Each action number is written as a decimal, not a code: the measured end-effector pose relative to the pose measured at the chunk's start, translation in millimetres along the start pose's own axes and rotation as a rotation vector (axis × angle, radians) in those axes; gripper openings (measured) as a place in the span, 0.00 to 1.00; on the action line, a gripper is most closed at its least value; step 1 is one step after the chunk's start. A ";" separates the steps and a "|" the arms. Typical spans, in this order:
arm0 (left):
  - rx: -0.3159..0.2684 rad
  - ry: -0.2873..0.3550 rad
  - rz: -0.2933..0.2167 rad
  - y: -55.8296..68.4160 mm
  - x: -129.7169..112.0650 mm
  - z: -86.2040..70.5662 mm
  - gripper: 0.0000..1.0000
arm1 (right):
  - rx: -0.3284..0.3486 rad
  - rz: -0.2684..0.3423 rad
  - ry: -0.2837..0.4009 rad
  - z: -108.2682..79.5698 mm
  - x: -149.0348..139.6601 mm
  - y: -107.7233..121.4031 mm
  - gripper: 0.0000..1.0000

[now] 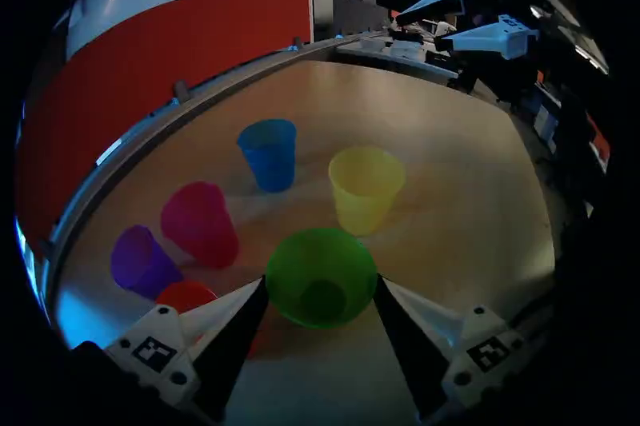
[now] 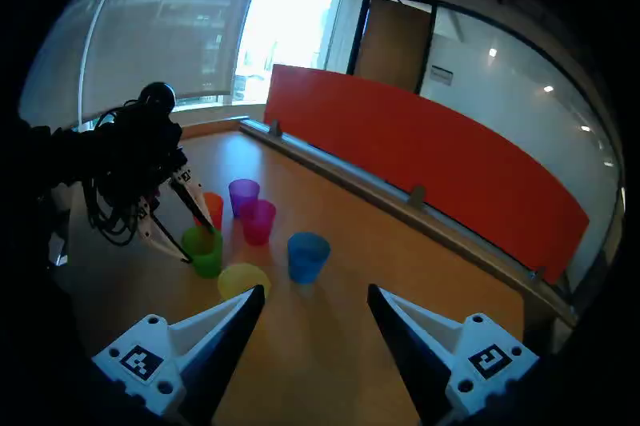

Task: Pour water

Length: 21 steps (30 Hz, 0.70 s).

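In the left gripper view, my left gripper (image 1: 319, 280) has its fingers spread. The green cup (image 1: 320, 276) stands upright between their tips, flanked at the rim but not visibly squeezed. In the right gripper view, my right gripper (image 2: 314, 288) is spread and empty, with the blue cup (image 2: 308, 256) ahead between its fingers. I judge the left nearer the green cup.

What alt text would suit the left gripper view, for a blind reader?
A green plastic cup sits between the left gripper's jaws, which flank it closely. Nearby on the wooden table stand a yellow cup, a blue cup, a pink cup, a purple cup and an orange cup, before a red wall panel.
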<state>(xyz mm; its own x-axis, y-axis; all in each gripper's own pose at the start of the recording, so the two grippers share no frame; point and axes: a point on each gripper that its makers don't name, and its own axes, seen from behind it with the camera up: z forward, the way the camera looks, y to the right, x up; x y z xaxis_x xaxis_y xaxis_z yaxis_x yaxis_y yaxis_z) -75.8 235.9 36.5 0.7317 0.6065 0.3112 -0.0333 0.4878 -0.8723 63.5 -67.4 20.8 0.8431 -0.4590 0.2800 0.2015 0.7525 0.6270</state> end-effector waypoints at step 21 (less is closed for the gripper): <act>0.016 0.083 0.009 0.0 17.5 -11.6 0.86 | -0.004 0.005 0.005 -1.3 -0.1 2.3 1.00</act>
<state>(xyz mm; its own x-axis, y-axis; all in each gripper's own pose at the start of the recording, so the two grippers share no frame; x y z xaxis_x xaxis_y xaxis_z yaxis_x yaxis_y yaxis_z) -55.1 239.3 37.5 0.7849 0.5576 0.2702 -0.0508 0.4926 -0.8688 64.5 -65.0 21.3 0.8465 -0.4529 0.2798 0.1990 0.7567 0.6227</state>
